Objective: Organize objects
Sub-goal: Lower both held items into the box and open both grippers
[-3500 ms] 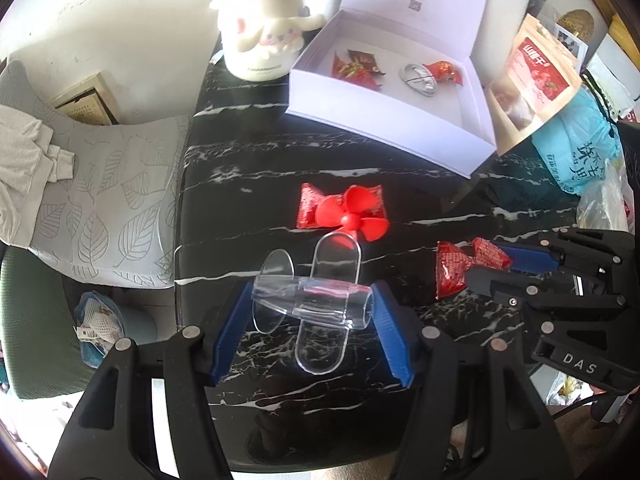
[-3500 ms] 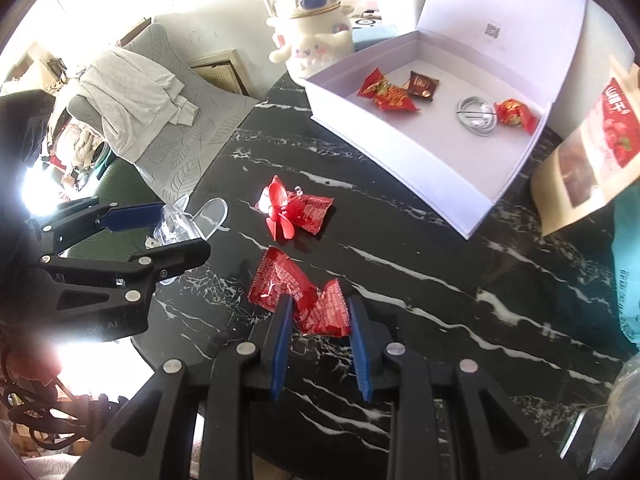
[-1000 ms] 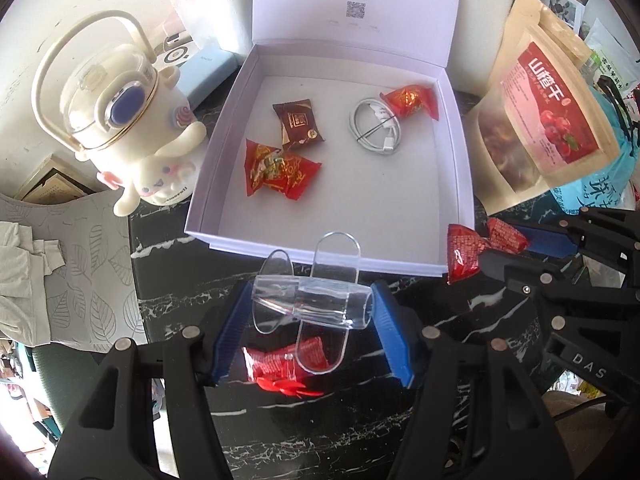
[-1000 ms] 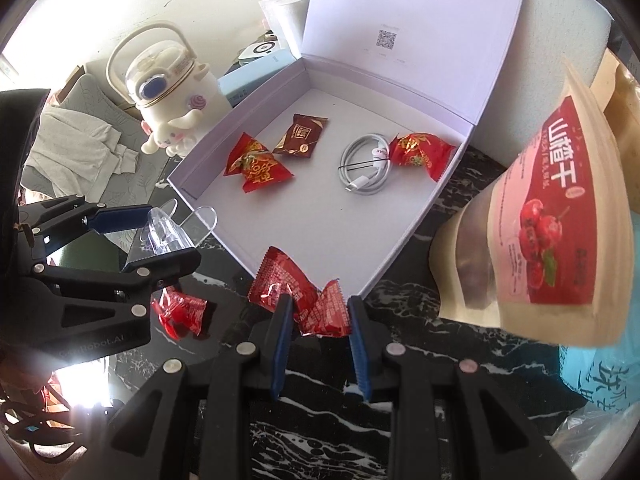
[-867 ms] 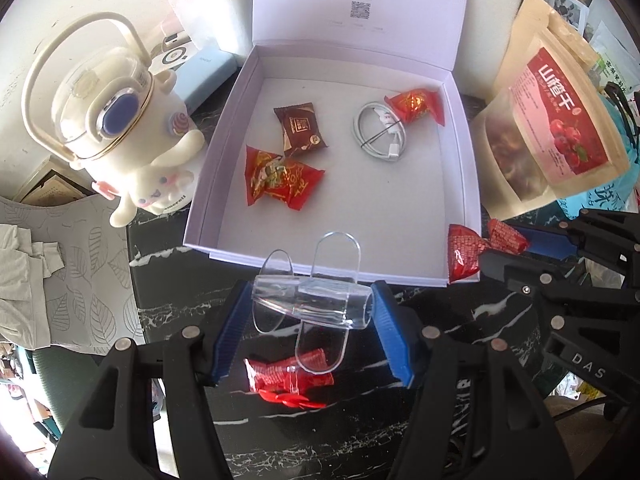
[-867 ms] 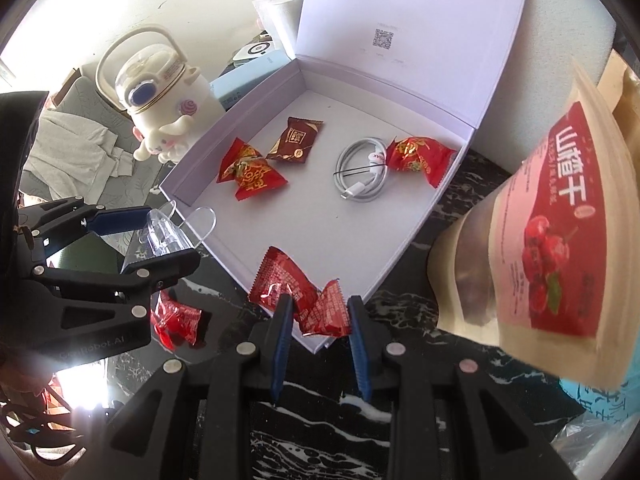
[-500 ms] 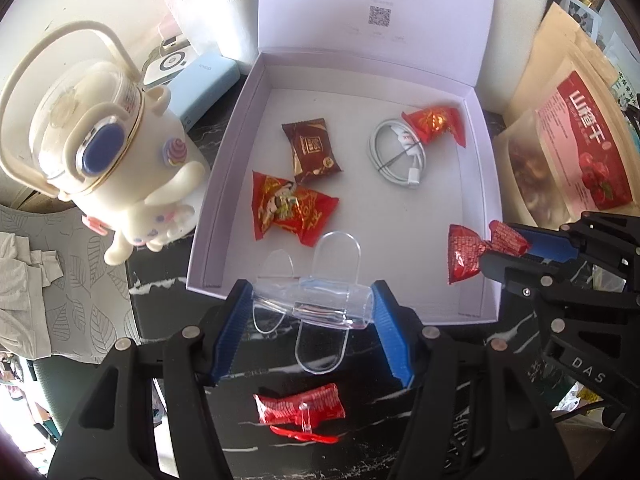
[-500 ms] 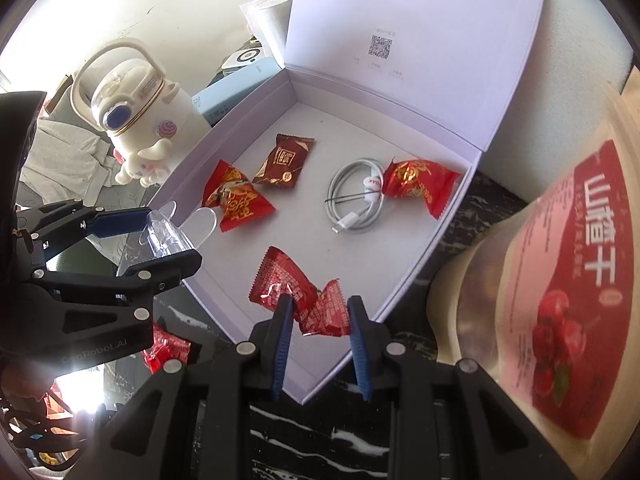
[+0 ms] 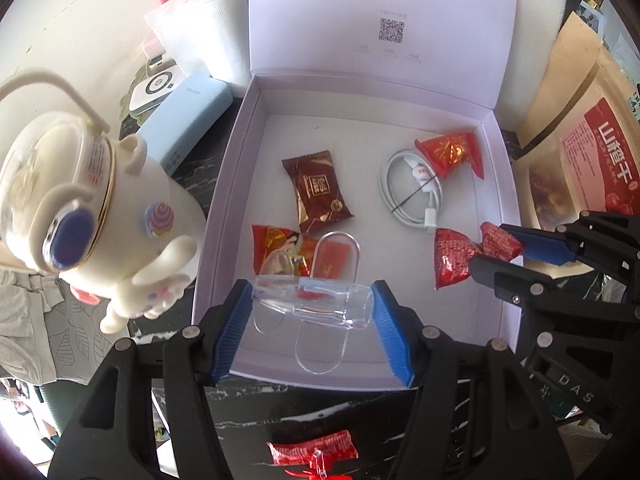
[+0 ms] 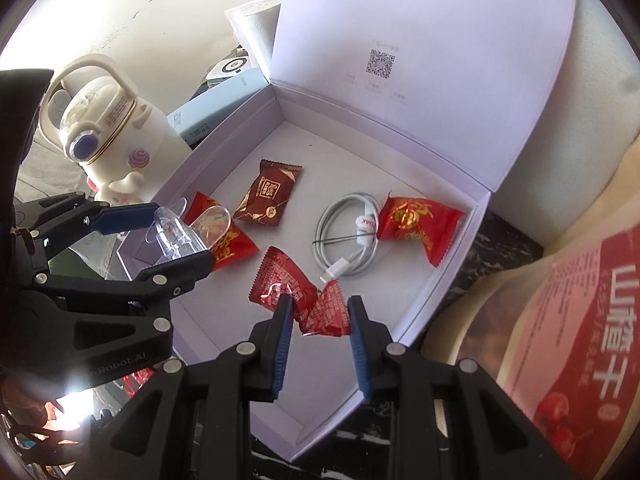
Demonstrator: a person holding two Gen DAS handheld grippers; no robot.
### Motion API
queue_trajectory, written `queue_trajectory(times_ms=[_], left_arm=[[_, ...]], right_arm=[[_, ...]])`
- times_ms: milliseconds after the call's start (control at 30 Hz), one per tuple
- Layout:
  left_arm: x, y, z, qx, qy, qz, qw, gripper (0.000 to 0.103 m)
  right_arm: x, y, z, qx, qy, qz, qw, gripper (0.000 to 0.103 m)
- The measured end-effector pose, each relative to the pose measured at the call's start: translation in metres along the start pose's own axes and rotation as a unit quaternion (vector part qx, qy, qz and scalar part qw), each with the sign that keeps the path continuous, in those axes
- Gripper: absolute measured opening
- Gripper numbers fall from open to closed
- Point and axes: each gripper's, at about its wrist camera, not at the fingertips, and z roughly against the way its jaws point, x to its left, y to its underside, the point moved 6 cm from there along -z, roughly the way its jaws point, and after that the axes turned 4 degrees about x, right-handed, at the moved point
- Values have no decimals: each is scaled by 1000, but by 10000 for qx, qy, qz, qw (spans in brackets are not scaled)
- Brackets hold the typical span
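An open white box (image 9: pixel 494 320) (image 10: pixel 404 312) holds a brown candy (image 9: pixel 316 192) (image 10: pixel 270 194), two red-gold candies (image 9: pixel 450 152) (image 10: pixel 420 220), (image 9: pixel 280 248) and a coiled white cable (image 9: pixel 412 196) (image 10: pixel 348 240). My left gripper (image 9: pixel 312 304) (image 10: pixel 176 236) is shut on a clear plastic piece (image 9: pixel 316 300) (image 10: pixel 180 232), held over the box's near left part. My right gripper (image 10: pixel 320 316) (image 9: pixel 496 256) is shut on a red candy (image 10: pixel 296 296) (image 9: pixel 460 256), held over the box's right side.
A white cartoon kettle (image 9: pixel 80 216) (image 10: pixel 104 128) stands left of the box, a blue case (image 9: pixel 188 108) behind it. A snack pouch (image 9: pixel 588 156) (image 10: pixel 560 340) stands right of the box. A red candy and red propeller (image 9: pixel 316 456) lie on the black marble table (image 9: pixel 280 408).
Both grippers have moved forward from the table edge to over the box, each carrying its object. The red candy and propeller on the table fell behind.
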Motion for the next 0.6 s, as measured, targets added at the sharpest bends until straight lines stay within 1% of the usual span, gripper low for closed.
queue_trajectory(times_ms=[167,500,567,600], left_arm=[[2,-14,-5,-97,-46,-35,9999,59],[12,-42,-17,-182,-77,172,9997,59],[9,-46,-19,-198,-39,134,9997,59],[8,-48,-21,-198,-107,91,9997,59]], right_arm=[[-4,-15,-8,-55,71,-40,10000,27],[-18,-37,-23,-83,213,-274,9994,27],[-20,-39,-26,-78,236,-301,9992,27],[-21,-40,-27,-76,252,-307,9992,27]])
